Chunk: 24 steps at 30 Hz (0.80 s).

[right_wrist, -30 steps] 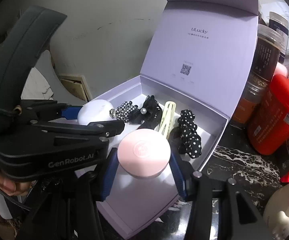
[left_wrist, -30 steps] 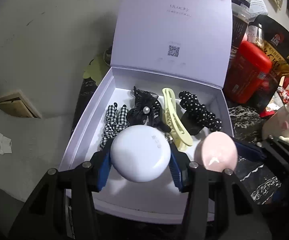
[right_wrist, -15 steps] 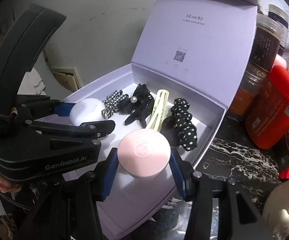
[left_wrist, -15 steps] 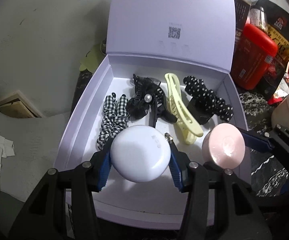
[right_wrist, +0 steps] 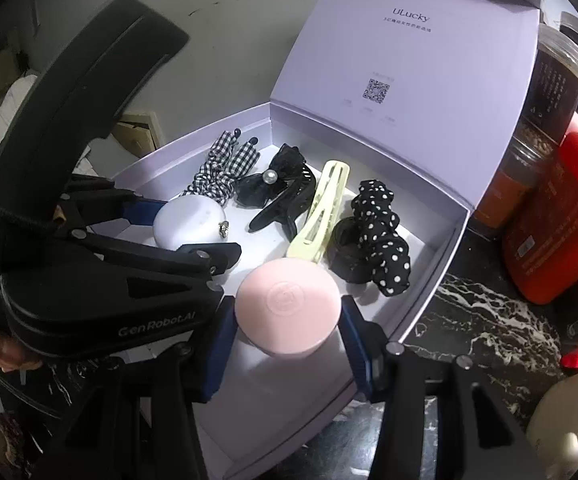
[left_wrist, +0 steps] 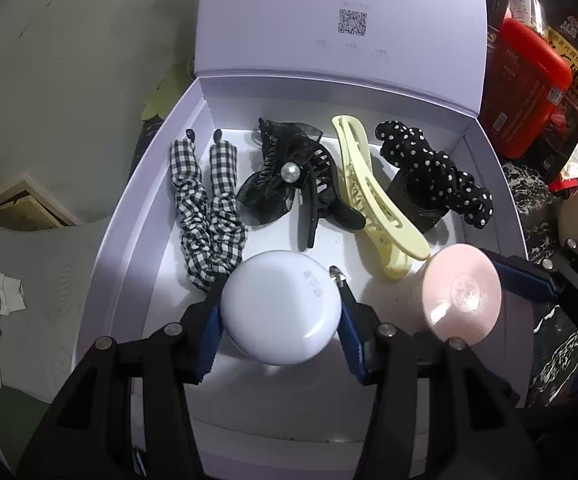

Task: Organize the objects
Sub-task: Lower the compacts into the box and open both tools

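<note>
My left gripper [left_wrist: 279, 312] is shut on a round white compact [left_wrist: 281, 306], held low inside the open lavender box [left_wrist: 129, 216], near its front left. My right gripper [right_wrist: 287, 322] is shut on a round pink compact [right_wrist: 287, 310], low in the box's front right; the pink compact also shows in the left wrist view [left_wrist: 461, 294]. The white compact also shows in the right wrist view [right_wrist: 189, 222]. Behind them lie a checked scrunchie [left_wrist: 209, 208], a black bow clip [left_wrist: 289, 176], a yellow clip [left_wrist: 369, 192] and a polka-dot scrunchie [left_wrist: 433, 168].
The box lid [left_wrist: 341, 20] stands upright at the back. A red canister [right_wrist: 561, 216] and dark jars [right_wrist: 549, 92] stand to the right on the black marble counter [right_wrist: 477, 320]. A pale wall [left_wrist: 69, 60] is at the left.
Both grippers have moved down and forward into the box with their compacts, which now sit nearer the hair accessories.
</note>
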Available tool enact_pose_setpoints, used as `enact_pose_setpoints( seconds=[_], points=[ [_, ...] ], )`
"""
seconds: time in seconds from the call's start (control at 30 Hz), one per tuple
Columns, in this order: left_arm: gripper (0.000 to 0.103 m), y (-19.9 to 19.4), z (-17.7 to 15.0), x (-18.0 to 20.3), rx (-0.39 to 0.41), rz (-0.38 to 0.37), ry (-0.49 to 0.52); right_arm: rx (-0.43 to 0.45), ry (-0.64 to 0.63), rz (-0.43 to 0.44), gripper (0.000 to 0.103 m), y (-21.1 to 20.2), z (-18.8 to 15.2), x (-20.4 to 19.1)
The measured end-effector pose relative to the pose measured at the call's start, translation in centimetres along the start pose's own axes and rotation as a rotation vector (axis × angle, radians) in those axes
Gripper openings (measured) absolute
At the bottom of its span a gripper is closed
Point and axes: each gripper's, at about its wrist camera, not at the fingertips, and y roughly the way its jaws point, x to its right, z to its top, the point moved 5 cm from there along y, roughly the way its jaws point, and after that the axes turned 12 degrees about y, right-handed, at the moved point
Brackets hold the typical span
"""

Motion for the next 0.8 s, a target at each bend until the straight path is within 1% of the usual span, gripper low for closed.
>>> enact_pose_setpoints(
  seconds=[0.17, 0.33, 0.43, 0.53, 0.63, 0.73, 0.8],
  points=[
    [0.049, 1.1, 0.5, -0.3, -0.027, 0.011, 0.020, 0.000, 0.003, -0.016, 0.052, 0.4, 0.5, 0.4],
    [0.049, 1.8, 1.0, -0.5, -0.031, -0.019, 0.003, 0.005, 0.013, -0.041, 0.052, 0.9, 1.2, 1.1],
    [0.049, 1.9, 1.3, -0.8, -0.041, 0.014, 0.010, 0.002, 0.011, -0.056, 0.052, 1.3, 1.8, 1.1],
    [0.049, 1.9, 1.8, -1.1, -0.036, 0.029, 0.008, 0.002, 0.005, -0.074, 0.052, 1.7, 2.1, 1.2],
    [0.049, 1.8, 2.1, -1.4, -0.019, 0.020, -0.008, 0.004, 0.016, -0.071, 0.052, 1.7, 2.2, 1.2],
    [0.049, 1.9, 2.1, -1.8, -0.026, 0.036, -0.018, 0.006, 0.015, -0.050, 0.052, 1.3, 1.8, 1.0],
    [0.049, 2.1, 2.1, -1.7, -0.032, 0.030, -0.021, -0.002, 0.002, -0.052, 0.052, 1.1, 1.6, 0.6]
  ],
)
